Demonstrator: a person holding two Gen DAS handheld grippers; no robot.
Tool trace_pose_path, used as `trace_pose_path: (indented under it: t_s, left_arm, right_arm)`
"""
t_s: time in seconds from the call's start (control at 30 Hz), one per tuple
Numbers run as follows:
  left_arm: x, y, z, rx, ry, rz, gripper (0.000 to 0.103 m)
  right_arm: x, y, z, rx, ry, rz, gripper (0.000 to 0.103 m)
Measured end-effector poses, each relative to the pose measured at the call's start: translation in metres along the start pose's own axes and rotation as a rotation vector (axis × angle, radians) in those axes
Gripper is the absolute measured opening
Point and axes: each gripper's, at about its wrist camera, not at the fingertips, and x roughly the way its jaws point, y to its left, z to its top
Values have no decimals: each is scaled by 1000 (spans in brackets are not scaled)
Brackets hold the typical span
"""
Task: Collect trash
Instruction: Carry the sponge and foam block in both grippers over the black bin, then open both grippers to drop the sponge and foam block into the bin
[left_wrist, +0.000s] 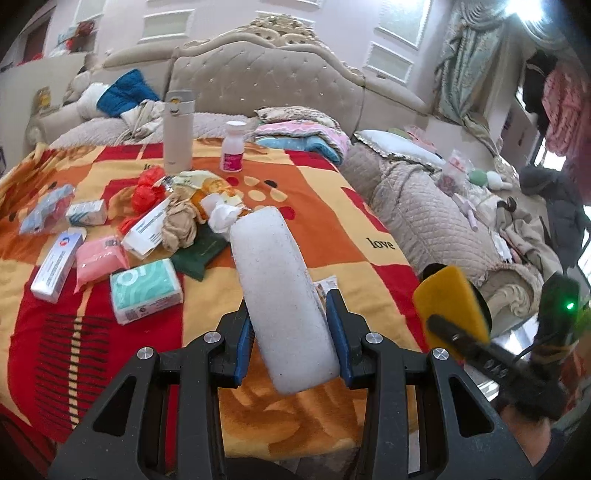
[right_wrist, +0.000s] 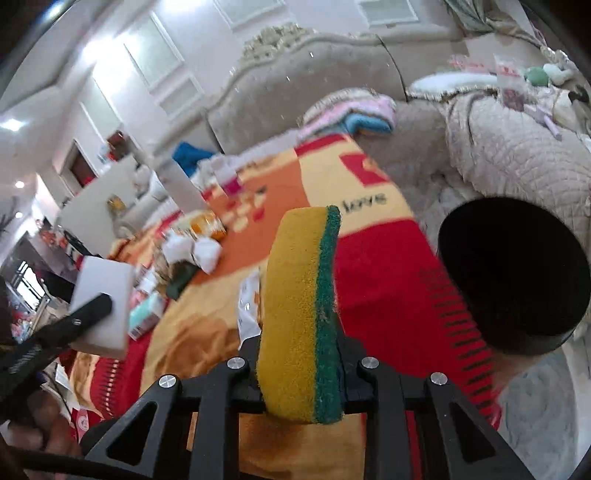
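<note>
The left hand-held gripper clamps a white foam block above the blanket-covered bed, with the trash pile at ten o'clock of the block. At three o'clock, the right hand-held gripper pinches a yellow-green sponge; its pads are hidden behind the sponge. A black round container, at two o'clock in the motion-blurred right view, shows only a dark interior.

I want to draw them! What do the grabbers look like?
Both are black frames with triangle holes and round silver bolts. The left gripper has blue pads on its fingers. The right gripper has a black cable and a green light.
</note>
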Motion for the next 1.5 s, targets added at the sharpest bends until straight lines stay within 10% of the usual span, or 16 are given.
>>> trace_pose_path:
  t_s: [0.43,0.87,1.17,1.5]
  left_arm:
    - [60,-122,24,244,7,-190,35]
    - [181,-243,32,417,163,-443,35]
    - [199,-251,23,401,196,-389,62]
    - [173,-216,33,313,135,-300,63]
  right_arm:
    - [-16,-87,73,-23,-44,-175,24]
    - [-24,-188,70,101,28,-237,24]
    - [-16,-210,79,145,37,-245,48]
    - [-30,-198,92,189,-72,-210,48]
